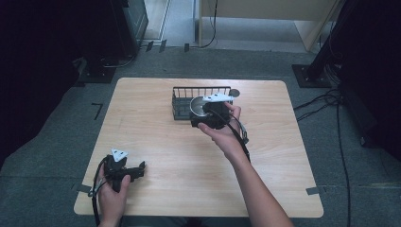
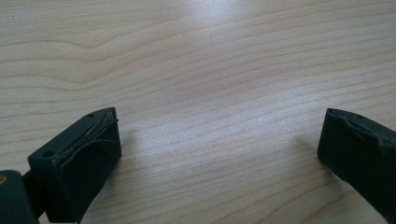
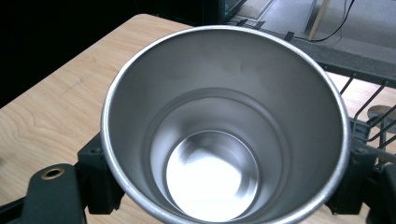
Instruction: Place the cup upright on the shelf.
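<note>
The right gripper (image 1: 206, 115) clasps a steel cup (image 3: 224, 126) beside the wire basket (image 1: 182, 101) at twelve o'clock; no writing is legible. The left gripper (image 2: 219, 154), at seven o'clock, gapes over bare table (image 2: 210, 70).

In the right gripper view the steel cup (image 3: 224, 126) hides most of both jaws and its lower rim runs off the bottom edge; the wire basket (image 3: 369, 112) is cut by the right edge. In the high view the right gripper (image 1: 208, 113) covers part of the cup
</note>
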Tool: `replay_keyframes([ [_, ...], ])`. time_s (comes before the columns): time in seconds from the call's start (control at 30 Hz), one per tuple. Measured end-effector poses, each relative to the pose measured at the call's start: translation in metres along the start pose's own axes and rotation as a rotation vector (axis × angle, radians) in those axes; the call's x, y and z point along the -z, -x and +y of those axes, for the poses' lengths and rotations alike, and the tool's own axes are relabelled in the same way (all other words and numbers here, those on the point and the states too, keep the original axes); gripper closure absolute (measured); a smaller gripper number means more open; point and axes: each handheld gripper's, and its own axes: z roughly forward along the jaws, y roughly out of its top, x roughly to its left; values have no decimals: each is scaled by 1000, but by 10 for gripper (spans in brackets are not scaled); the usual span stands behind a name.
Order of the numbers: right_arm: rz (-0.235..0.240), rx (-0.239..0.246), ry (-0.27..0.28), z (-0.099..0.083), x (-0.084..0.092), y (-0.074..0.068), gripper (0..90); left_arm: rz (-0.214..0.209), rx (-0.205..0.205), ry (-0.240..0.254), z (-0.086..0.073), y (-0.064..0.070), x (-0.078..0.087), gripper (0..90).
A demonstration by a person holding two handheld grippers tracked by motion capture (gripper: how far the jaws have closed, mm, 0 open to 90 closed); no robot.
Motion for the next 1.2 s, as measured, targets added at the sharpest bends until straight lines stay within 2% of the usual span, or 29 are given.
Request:
replay_keyframes([
  [0.7,-60,-18,-3,26,-13,20,182,-1,-2,-2,0,0,0,0],
  [1.2,-115,-49,-23,41,-33,40,182,-1,-4,-2,0,0,0,0],
])
